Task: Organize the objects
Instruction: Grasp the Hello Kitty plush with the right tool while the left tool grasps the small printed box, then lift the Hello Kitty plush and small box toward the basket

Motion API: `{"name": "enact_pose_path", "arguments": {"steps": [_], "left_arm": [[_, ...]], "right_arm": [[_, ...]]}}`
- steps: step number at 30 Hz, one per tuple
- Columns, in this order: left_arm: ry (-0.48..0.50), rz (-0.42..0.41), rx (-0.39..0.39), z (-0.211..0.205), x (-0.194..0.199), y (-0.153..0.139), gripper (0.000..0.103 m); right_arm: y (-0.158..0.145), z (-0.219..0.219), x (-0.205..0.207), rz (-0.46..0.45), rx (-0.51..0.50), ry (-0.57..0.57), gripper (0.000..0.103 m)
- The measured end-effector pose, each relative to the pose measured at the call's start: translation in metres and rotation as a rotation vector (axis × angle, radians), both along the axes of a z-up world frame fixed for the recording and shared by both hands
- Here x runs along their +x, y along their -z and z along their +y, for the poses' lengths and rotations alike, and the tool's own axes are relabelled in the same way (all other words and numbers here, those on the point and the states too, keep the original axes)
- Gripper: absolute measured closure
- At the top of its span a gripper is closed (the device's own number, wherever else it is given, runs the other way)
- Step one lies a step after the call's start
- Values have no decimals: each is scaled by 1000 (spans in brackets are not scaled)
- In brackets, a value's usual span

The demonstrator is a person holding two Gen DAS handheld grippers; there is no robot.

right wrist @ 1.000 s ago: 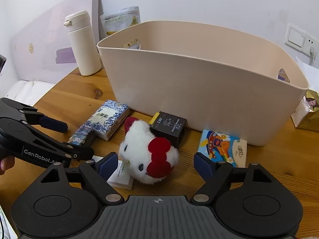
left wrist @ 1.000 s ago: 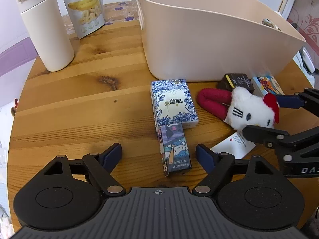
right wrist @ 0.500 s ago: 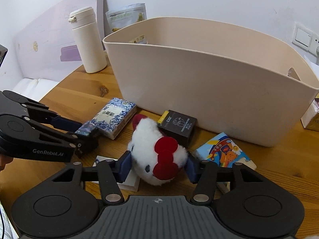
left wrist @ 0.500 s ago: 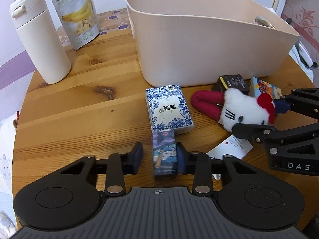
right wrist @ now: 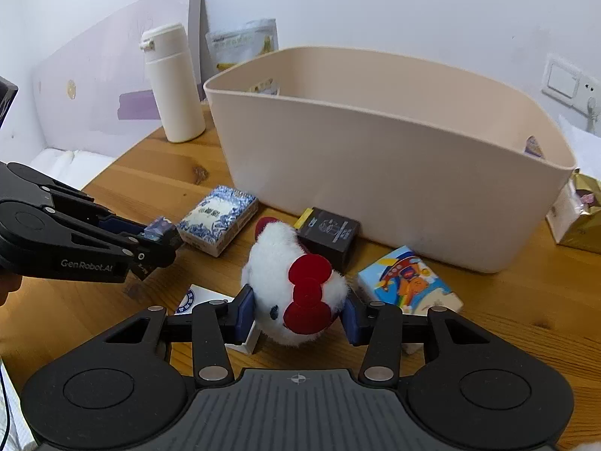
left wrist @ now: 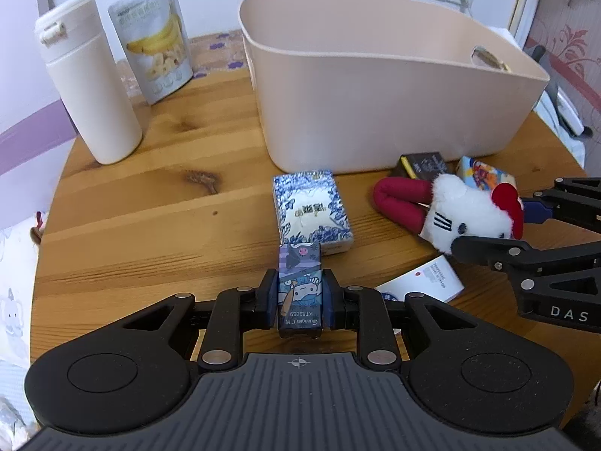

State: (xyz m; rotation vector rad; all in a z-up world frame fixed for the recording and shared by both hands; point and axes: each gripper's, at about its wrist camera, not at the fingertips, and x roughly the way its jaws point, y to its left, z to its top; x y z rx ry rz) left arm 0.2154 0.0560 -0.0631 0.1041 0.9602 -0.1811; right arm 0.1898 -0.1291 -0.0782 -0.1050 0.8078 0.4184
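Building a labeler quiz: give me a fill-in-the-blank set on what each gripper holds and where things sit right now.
1. The left gripper is shut on the small ____ box.
2. The right gripper is shut on the white ____ toy.
3. The blue-and-white tissue pack lies on the table, ____ the beige bin.
4. The white bottle stands ____ beside the banana snack bag.

Missing words: cartoon; plush; outside; upright

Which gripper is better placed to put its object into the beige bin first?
Probably right: the right gripper, shut on the plush toy, sits nearer the beige bin than the left gripper.
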Motion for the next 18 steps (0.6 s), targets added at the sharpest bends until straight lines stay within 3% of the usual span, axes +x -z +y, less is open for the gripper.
{"name": "enact_pose_path", "arguments": {"steps": [18], "left_arm": [[7,-150,-41,-5,-14,-55,79]], "right_arm": [[-48,-38,-26,-135,18,66,59]]}}
